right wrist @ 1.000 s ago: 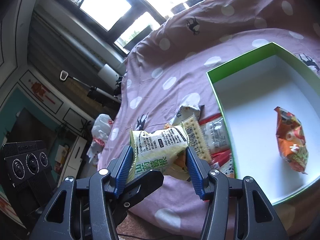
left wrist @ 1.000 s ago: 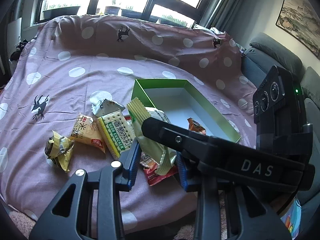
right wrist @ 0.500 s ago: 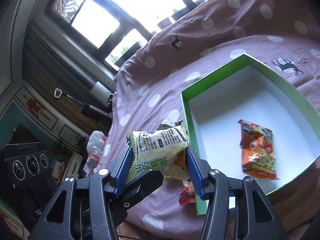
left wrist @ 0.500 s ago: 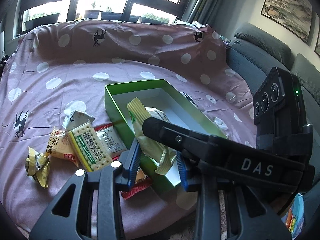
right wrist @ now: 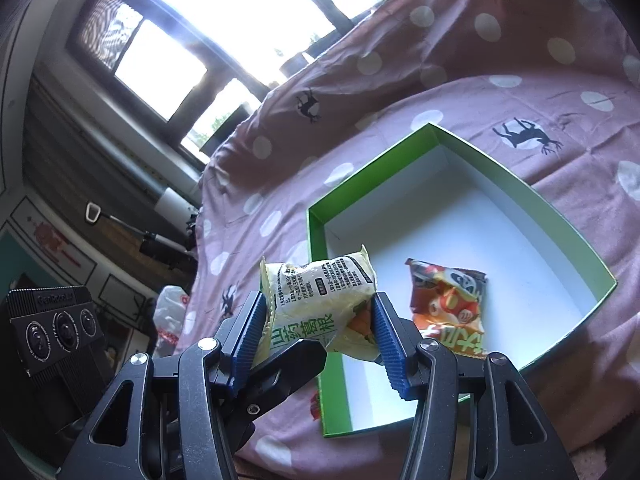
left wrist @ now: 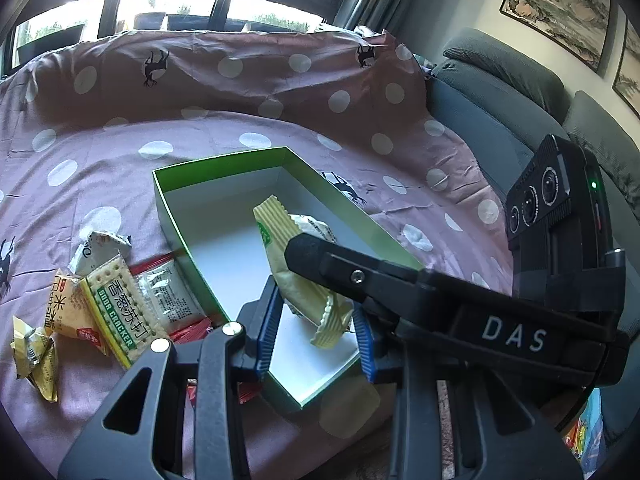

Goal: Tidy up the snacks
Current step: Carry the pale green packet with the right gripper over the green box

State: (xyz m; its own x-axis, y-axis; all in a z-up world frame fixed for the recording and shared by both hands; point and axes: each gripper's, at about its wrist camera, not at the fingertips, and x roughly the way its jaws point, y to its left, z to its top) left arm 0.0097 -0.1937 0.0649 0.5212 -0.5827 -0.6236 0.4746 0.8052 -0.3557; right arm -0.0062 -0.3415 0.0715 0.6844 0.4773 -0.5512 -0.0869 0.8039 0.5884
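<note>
Covering the surface, a creased pink polka-dot cloth (left wrist: 240,128); on it we note a green-walled, white-floored cardboard box (right wrist: 520,196) holding one orange packet (right wrist: 448,304). Beside the box, a loose cracker pile (left wrist: 116,300). Over the box, our left gripper (left wrist: 316,324) and right gripper (right wrist: 320,332) both pinch one crinkled pale snack bag (right wrist: 320,300).

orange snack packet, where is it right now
In the right wrist view the orange snack packet lies inside the green box, near its front, just right of the right gripper.
</note>
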